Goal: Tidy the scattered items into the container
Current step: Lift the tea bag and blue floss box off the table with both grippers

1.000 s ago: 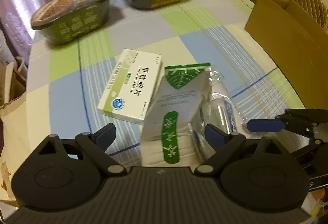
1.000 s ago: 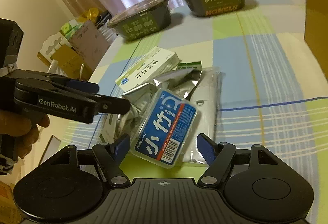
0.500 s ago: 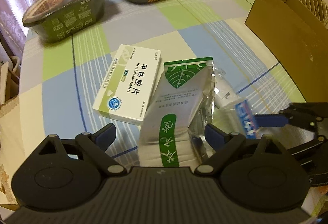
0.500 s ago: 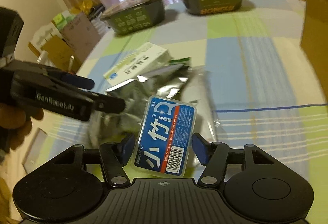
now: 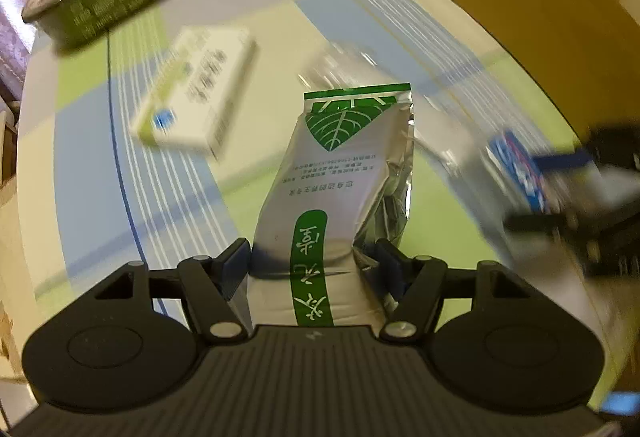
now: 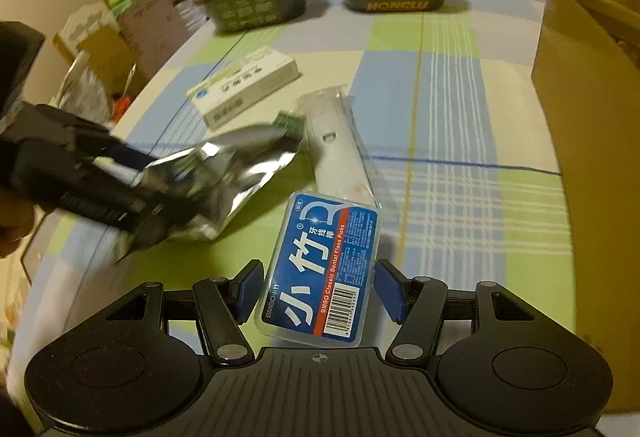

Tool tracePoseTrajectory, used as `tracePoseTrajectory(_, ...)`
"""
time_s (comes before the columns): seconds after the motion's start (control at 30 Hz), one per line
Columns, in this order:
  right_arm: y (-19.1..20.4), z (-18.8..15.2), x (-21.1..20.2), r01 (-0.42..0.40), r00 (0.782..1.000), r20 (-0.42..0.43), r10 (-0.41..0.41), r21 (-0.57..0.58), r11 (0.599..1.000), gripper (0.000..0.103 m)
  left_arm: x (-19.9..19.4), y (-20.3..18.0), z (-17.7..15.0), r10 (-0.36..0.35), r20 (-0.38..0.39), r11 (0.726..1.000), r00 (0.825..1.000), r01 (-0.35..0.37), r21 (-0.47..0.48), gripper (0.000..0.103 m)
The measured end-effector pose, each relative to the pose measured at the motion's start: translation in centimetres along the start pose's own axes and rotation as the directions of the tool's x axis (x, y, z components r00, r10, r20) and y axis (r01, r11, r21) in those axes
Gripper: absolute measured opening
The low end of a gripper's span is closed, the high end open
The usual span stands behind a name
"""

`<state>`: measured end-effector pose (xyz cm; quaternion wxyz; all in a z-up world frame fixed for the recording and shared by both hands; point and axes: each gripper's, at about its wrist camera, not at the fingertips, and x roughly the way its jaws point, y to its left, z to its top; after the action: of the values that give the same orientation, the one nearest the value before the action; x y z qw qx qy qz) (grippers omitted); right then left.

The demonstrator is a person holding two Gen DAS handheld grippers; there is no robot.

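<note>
The cardboard box (image 6: pixel 588 85) stood at the bench's (image 6: pixel 448 85) right edge. My left fingers (image 5: pixel 314 265) were clamped on the silver tea pouch (image 5: pixel 340 181), lifted above the checked cloth. My right fingers (image 6: pixel 320 287) pinched the blue floss-pick case (image 6: pixel 320 269), raised at the near side.

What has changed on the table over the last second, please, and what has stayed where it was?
The left gripper closed on the silver tea pouch and lifted it off the pile. The right gripper closed on the blue floss pick box and raised it, uncovering the clear packet beneath. The white medicine box, both dark food bowls and the cardboard box stayed put.
</note>
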<state>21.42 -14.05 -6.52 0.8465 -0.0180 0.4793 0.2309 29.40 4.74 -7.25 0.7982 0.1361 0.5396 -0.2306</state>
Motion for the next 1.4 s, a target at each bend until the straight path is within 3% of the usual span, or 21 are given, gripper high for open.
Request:
tracePoseTrajectory(0.13, 0.0, -2.0, -1.7, -0.009, 0.998, -0.069, 0.005, -0.053, 0.999, 0.063, -1.6, -3.2, -3.2, -0.041, -0.066, 0.998, 0.997, 0.044, 0.052, 0.067)
tracePoseTrajectory(0.27, -0.2, -3.9, -3.1, -0.042, 0.991, -0.132, 0.032, -0.075, 0.996, 0.063, -2.4, -4.8, -4.5, -0.077, -0.118, 0.992, 0.990, 0.088, 0.089, 0.083)
tracePoseTrajectory(0.57, -0.1, -5.7, -3.3, -0.030, 0.987, -0.157, 0.018, -0.079, 0.996, 0.063, -0.8, -3.2, -1.6, -0.101, -0.141, 0.993, 0.985, 0.109, 0.051, 0.084)
tracePoseTrajectory(0.7, 0.1, -5.7, -2.9, -0.030, 0.987, -0.161, 0.015, -0.091, 0.995, 0.063, 0.1, -3.5, -0.2, -0.096, -0.175, 0.990, 0.980, 0.112, 0.088, 0.084)
tracePoseTrajectory(0.8, 0.1, -5.7, -2.6, -0.030, 0.986, -0.168, 0.015, -0.093, 0.995, 0.063, 1.0, -4.1, 0.4, -0.097, -0.227, 0.983, 0.969, 0.129, 0.133, 0.080)
tracePoseTrajectory(0.93, -0.1, -5.7, -2.4, -0.034, 0.985, -0.172, 0.021, -0.076, 0.997, 0.063, 1.8, -4.5, 0.4, -0.106, -0.279, 0.975, 0.954, 0.155, 0.160, 0.063)
tracePoseTrajectory(1.0, -0.2, -5.7, -2.4, -0.031, 0.985, -0.173, 0.018, -0.073, 0.997, 0.064, 1.7, -4.6, 0.1, -0.100, -0.277, 0.975, 0.956, 0.151, 0.166, 0.059)
tracePoseTrajectory(1.07, -0.2, -5.7, -2.5, -0.028, 0.985, -0.171, 0.015, -0.069, 0.997, 0.064, 1.3, -4.5, -0.2, -0.114, -0.269, 0.975, 0.956, 0.159, 0.154, 0.048)
tracePoseTrajectory(1.37, -0.1, -6.0, -2.6, -0.024, 0.985, -0.169, 0.010, -0.077, 0.997, 0.063, -0.7, -4.9, -1.9, -0.101, -0.223, 0.984, 0.969, 0.131, 0.124, 0.044)
tracePoseTrajectory(1.4, 0.0, -6.1, -2.7, -0.020, 0.986, -0.168, 0.006, -0.079, 0.997, 0.059, -1.0, -4.9, -2.1, -0.105, -0.218, 0.985, 0.970, 0.132, 0.114, 0.044)
